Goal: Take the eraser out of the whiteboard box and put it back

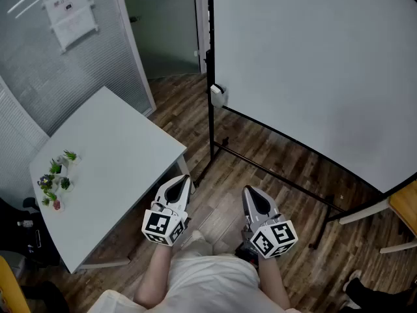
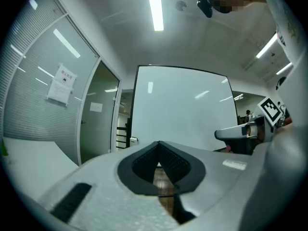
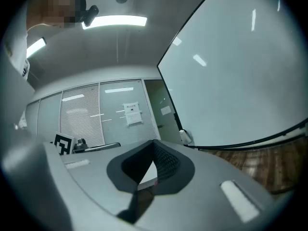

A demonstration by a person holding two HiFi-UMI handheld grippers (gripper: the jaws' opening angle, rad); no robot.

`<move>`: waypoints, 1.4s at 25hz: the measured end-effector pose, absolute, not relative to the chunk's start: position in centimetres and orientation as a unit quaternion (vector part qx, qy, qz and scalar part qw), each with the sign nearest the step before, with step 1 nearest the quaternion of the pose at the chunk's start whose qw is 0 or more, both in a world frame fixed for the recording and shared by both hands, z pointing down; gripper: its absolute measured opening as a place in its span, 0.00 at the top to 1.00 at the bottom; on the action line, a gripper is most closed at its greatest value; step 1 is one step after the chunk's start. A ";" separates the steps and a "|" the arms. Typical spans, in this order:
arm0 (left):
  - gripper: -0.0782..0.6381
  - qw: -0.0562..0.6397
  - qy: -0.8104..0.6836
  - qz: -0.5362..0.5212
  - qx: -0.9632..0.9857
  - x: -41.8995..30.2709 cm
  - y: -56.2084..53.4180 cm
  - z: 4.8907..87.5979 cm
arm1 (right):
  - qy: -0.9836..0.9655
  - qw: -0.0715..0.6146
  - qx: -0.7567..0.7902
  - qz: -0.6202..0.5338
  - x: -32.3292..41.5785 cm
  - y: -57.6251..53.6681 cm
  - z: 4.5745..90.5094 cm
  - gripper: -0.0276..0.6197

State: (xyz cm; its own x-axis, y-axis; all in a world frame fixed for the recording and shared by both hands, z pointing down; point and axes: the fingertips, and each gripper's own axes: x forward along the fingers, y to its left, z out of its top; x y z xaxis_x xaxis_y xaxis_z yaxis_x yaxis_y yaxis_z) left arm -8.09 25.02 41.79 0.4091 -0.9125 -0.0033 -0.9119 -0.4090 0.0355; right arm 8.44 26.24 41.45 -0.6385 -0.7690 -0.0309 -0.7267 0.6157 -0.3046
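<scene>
The whiteboard box is a small white holder fixed to the left edge of the whiteboard, at about 12 o'clock from your two grippers and well apart from them; it is too small in every view to show what lies in it, so the eraser cannot be made out, nor which way its long axis runs. The box sits partway down the black stand; the wooden floor lies below it.

Your left gripper has its jaws together with nothing between them; it points level toward the board. Your right gripper also has its jaws together and holds nothing; it lies beside the left one, the two apart, both aimed toward 12 o'clock.

The white table stands at 10 o'clock, its near corner just beside the left gripper; small potted plants sit on its far-left side at 9 o'clock.
</scene>
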 end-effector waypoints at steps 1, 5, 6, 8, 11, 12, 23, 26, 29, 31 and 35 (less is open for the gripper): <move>0.89 0.000 -0.550 -0.001 0.835 -8.3 25.5 41.5 | 0.894 0.081 -0.419 -0.133 8.6 26.7 41.5 0.94; 0.90 -0.023 -0.559 0.018 0.829 -9.2 26.8 40.9 | 0.891 0.082 -0.426 -0.137 8.2 27.9 41.7 0.94; 0.89 -0.019 -0.558 0.017 0.829 -9.4 27.1 41.0 | 0.892 0.080 -0.423 -0.137 7.8 28.2 41.8 0.94; 0.89 -0.015 -0.555 0.020 0.831 -9.5 27.7 41.2 | 0.898 0.079 -0.410 -0.137 7.1 28.8 41.7 0.94; 0.88 -0.014 -0.548 0.031 0.836 -8.9 28.2 41.5 | 0.901 0.081 -0.404 -0.138 6.9 29.4 41.5 0.94; 0.88 -0.013 -0.546 0.032 0.837 -8.7 28.4 41.6 | 0.900 0.078 -0.406 -0.138 7.0 29.5 41.6 0.94; 0.46 0.022 -0.495 0.049 0.867 -5.5 28.4 43.0 | 0.900 -0.011 -0.425 -0.096 7.3 29.3 42.7 0.47; 0.51 0.007 -0.500 0.041 0.865 -5.8 27.9 42.4 | 0.900 -0.005 -0.424 -0.102 7.5 28.6 42.8 0.47; 0.45 0.018 -0.504 0.033 0.863 -6.2 26.4 42.8 | 0.900 -0.002 -0.421 -0.109 7.6 27.4 43.0 0.47; 0.43 0.022 -0.505 0.034 0.862 -6.1 25.1 43.1 | 0.900 -0.003 -0.421 -0.113 7.8 26.1 43.3 0.47; 0.43 0.031 -0.503 0.034 0.863 -5.8 21.0 43.9 | 0.900 -0.008 -0.419 -0.117 8.0 22.2 44.0 0.47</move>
